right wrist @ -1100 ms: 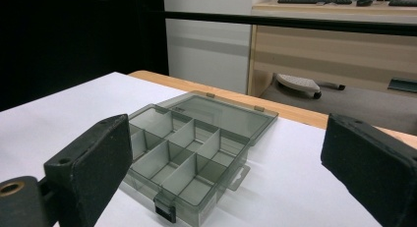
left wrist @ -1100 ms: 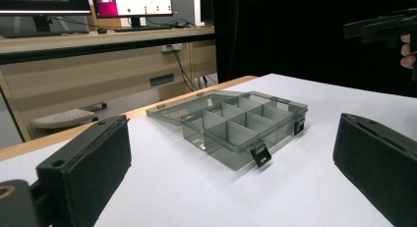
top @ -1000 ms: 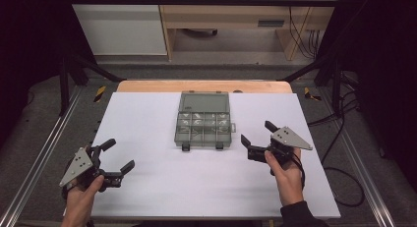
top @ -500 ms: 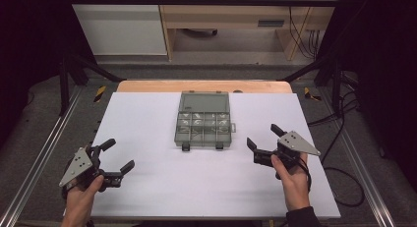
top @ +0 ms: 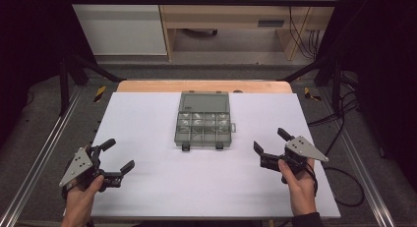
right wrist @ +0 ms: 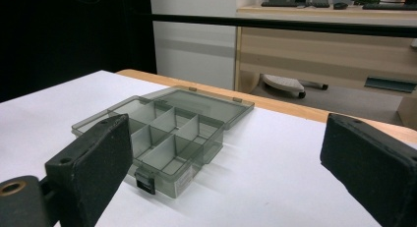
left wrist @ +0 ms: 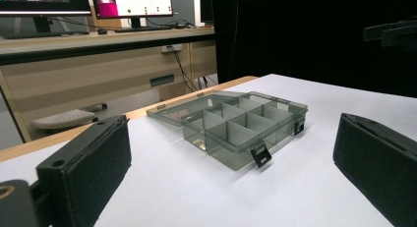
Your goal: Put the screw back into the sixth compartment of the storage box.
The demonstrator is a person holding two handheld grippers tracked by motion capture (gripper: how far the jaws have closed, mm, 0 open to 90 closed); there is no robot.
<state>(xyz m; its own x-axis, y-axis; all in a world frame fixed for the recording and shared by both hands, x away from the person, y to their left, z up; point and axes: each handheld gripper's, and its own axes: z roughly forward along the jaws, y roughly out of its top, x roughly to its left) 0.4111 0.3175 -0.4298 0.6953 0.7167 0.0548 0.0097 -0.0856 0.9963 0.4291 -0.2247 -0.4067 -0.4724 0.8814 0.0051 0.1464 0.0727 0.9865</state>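
White table top point(top: 147, 114) with a wooden strip along its far edge; dark surround, desks and monitors beyond.

Compartment box point(top: 203, 120): smoke-grey clear plastic, set mid-table toward the far edge. Lid point(top: 204, 101) is swung fully back and lies flat on the table behind the tray. Two black latches point(top: 186, 147) hang at the near wall. Dividers split the tray into small cells; contents too faint to make out, apart from some pale glints.

Left gripper point(top: 112, 158): near the table's front-left corner, well apart from the box, jaws spread wide and empty. In the left gripper view the box point(left wrist: 236, 126) sits between the two pads point(left wrist: 91, 168), so the tool is aimed at it.

Right gripper point(top: 270, 144): front-right of the box, nearer than the left one but not touching, jaws likewise wide apart, nothing held. Its camera also frames the box point(right wrist: 164, 133).

Judgement: both tools look parked at the ready, flanking the box symmetrically. Open lid suggests cell access is intended.
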